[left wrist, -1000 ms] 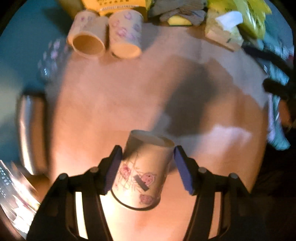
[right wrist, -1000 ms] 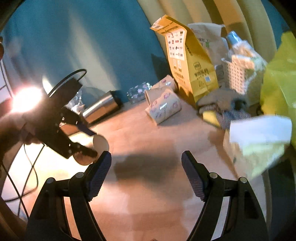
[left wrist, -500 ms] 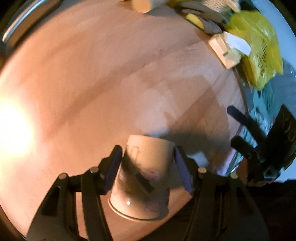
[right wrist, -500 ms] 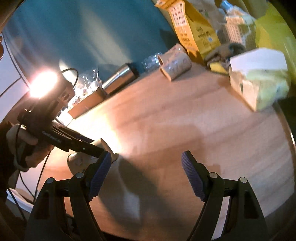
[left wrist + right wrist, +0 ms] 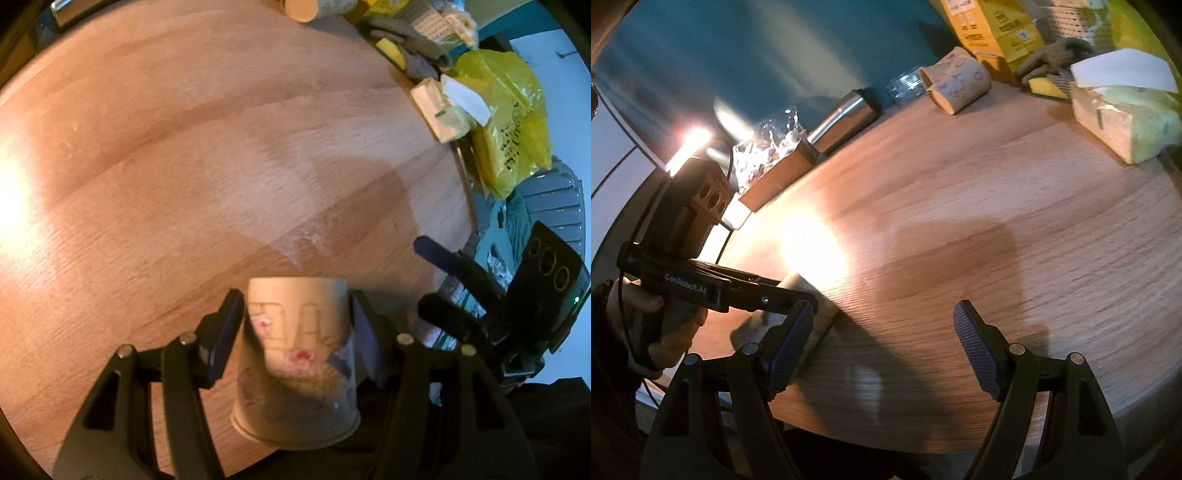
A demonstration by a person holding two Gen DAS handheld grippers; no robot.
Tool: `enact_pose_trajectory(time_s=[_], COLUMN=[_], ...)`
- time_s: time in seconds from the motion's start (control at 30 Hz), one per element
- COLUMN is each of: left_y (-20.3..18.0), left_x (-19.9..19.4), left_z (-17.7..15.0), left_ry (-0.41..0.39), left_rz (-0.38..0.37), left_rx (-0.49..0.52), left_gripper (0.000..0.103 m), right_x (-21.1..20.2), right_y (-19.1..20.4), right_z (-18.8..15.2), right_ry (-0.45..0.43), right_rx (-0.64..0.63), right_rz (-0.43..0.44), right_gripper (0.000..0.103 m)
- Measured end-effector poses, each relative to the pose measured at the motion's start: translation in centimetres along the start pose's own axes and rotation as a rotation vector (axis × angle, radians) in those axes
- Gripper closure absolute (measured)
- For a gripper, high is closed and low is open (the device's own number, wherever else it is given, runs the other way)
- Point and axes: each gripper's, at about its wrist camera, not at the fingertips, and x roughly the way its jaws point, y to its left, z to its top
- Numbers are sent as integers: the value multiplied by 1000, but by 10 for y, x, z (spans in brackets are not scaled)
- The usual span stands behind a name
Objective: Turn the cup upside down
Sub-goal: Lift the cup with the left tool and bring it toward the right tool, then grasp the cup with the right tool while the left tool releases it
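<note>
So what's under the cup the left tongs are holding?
Bare wooden tabletop lies beneath the paper cup held in the left tongs. Whether its far end touches the wood cannot be told, and the cup hides the patch directly below it.

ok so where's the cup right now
The cup is clamped between the left gripper fingers, low in the left wrist view over the near edge of the wooden table; the open right gripper is close beside it.
</note>
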Motion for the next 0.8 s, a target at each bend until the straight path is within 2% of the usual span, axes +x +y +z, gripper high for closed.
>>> enact_pose_trajectory(time_s=[0.1, 0.2, 0.37, 0.53, 0.67, 0.73, 0.8], left_y=[12, 13, 33, 53, 68, 75, 84], left_x=[-27, -52, -82, -84, -91, -94, -97], left_z=[-10, -24, -59, -92, -110, -116, -120], left_ry=[-75, -156, -283, -362, -425, -454, -470], left_rz=[-12, -37, -25, -24, -36, -42, -50], left_rx=[-6, 15, 13, -14, -32, -36, -43], left_gripper=[25, 25, 25, 25, 25, 25, 25], right_x=[7, 16, 37, 63, 79, 82, 84], right_y=[7, 21, 41, 53, 64, 70, 78], right_z=[1, 7, 23, 35, 37, 37, 37], right_ry=[42, 86, 191, 315, 380, 397, 401], right_rx=[16, 18, 34, 47, 35, 24, 10], right_rz=[17, 51, 81, -14, -86, -103, -114], right_gripper=[22, 22, 22, 22, 24, 37, 41])
